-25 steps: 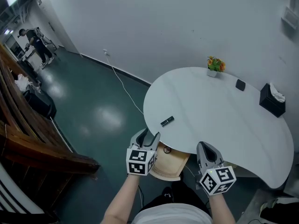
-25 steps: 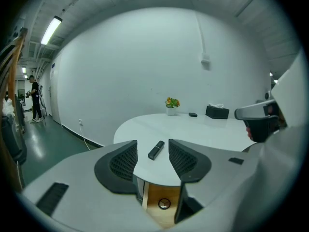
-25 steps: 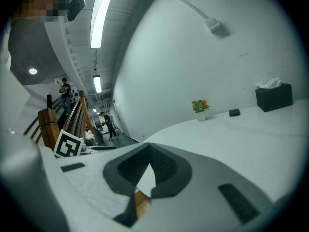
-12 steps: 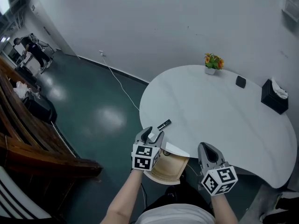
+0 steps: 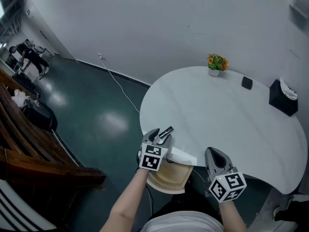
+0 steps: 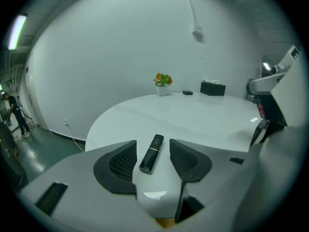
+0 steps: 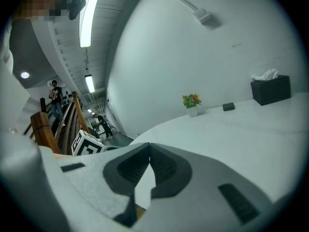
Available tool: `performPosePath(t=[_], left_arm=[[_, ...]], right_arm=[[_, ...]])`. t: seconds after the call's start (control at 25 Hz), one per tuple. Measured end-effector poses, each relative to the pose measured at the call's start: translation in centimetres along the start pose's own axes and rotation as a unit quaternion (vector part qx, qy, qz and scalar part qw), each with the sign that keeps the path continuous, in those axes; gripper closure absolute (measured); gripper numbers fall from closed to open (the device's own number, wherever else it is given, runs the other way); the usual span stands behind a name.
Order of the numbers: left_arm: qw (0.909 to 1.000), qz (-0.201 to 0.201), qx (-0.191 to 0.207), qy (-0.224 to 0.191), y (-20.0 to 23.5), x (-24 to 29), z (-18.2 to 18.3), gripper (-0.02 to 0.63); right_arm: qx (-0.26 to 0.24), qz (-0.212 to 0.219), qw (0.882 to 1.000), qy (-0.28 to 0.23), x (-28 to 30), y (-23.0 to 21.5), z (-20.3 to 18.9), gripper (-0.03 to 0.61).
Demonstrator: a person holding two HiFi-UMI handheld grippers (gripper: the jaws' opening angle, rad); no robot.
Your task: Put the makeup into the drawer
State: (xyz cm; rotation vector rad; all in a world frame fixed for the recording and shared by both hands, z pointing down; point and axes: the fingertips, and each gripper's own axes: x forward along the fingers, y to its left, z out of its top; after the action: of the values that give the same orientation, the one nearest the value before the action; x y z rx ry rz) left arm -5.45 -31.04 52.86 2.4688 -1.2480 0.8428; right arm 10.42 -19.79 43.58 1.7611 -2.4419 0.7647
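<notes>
The small black lipstick tube (image 6: 151, 153) lies near the edge of the round white table (image 5: 217, 105). It is between the jaws of our left gripper (image 5: 159, 136), which have just been opening wide and do not touch it. Our right gripper (image 7: 148, 148) is closed and holds nothing. We judge this is the grasping step: next we must close on the tube and lower it into the open wooden drawer (image 5: 170, 177).

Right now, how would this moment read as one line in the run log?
left gripper: open, jaws just opened wider, lipstick between, untouched, on table | right gripper: shut, empty | drawer: open

Black lipstick tube (image 6: 151, 153) between the just-widened jaws
</notes>
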Motion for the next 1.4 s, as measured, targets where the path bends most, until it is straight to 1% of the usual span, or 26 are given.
performPosePath(t=[0.2,0.44,0.64,0.8,0.96,1.08,1.24,1.4], left_arm=[[0.999,-0.016,0.027,0.031,-0.1,1.8,-0.5,0.397],[0.997,-0.033,0.04,0.057,-0.2,2.8,-0.9,0.4],[0.9958,-0.033,0.039,0.076,-0.1,3.2,-1.6,0.439],[0.9965,-0.038,0.026,0.07,-0.2,3.3,-1.6,0.46],[0.9959,-0.048,0.032,0.07,-0.5,3.4,-1.6,0.477],[0.9955,-0.048,0.041,0.071,-0.9,3.3,-1.7,0.508],[0.9962,-0.041,0.042,0.065,-1.0,2.9,-1.6,0.511],[0.9974,-0.039,0.032,0.051,-1.1,1.7,-1.7,0.512]], right_arm=[[0.004,-0.001,1.0,0.003,0.5,-0.4,0.1,0.577],[0.007,-0.002,1.0,0.006,0.8,-0.6,0.1,0.577],[0.009,-0.003,1.0,0.007,1.1,-0.8,0.1,0.577],[0.01,-0.001,1.0,0.009,1.2,-0.6,0.0,0.577],[0.009,0.0,1.0,0.01,1.2,-0.5,-0.1,0.577],[0.01,0.002,1.0,0.009,1.2,-0.1,-0.1,0.577],[0.009,0.006,1.0,0.009,1.1,0.3,-0.1,0.577],[0.007,0.01,1.0,0.01,0.9,0.8,-0.2,0.577]])
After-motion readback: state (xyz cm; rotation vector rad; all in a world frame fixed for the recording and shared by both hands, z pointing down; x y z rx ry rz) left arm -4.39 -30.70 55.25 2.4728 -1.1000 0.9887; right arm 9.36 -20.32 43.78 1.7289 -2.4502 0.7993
